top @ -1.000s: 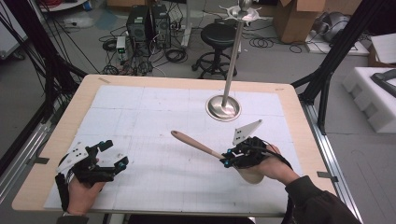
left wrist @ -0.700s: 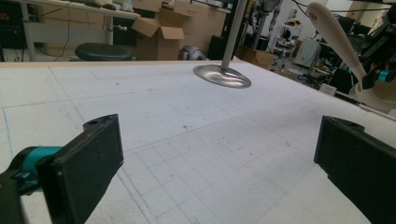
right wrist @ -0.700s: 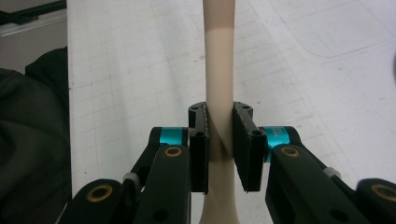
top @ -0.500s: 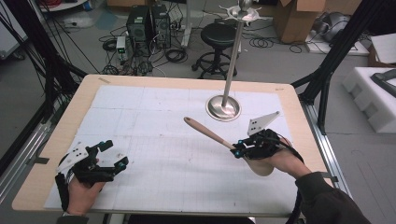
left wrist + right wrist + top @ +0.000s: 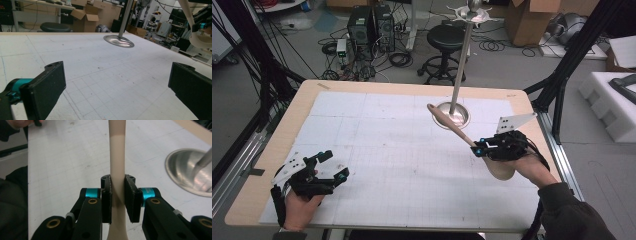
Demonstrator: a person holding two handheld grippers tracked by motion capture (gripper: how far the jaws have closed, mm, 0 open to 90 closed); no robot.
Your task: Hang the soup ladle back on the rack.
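A light wooden spoon (image 5: 447, 121) hangs above the right side of the table, handle pointing up-left, bowl (image 5: 503, 170) under the person's right hand. My right gripper (image 5: 477, 148) is shut on the handle. In the right gripper view both pads (image 5: 131, 197) press the spoon's (image 5: 117, 152) neck, with my right gripper (image 5: 118, 195) centred on it. A metal stand has a round base (image 5: 462, 119) and a tall pole (image 5: 462, 65); the handle's tip lies just left of the base. My left gripper (image 5: 336, 165) rests at the front left, open and empty (image 5: 117, 87).
The white gridded mat (image 5: 402, 150) covers the wooden table (image 5: 302, 100). The stand's top carries small hooks (image 5: 472, 11). A stool (image 5: 447, 37), boxes and cables stand on the floor beyond the far edge. Black frame posts (image 5: 572, 55) flank the table.
My right gripper has carried the spoon to the right and upward, so the handle tip went from mid-table to beside the stand's base. The left gripper has stayed put.
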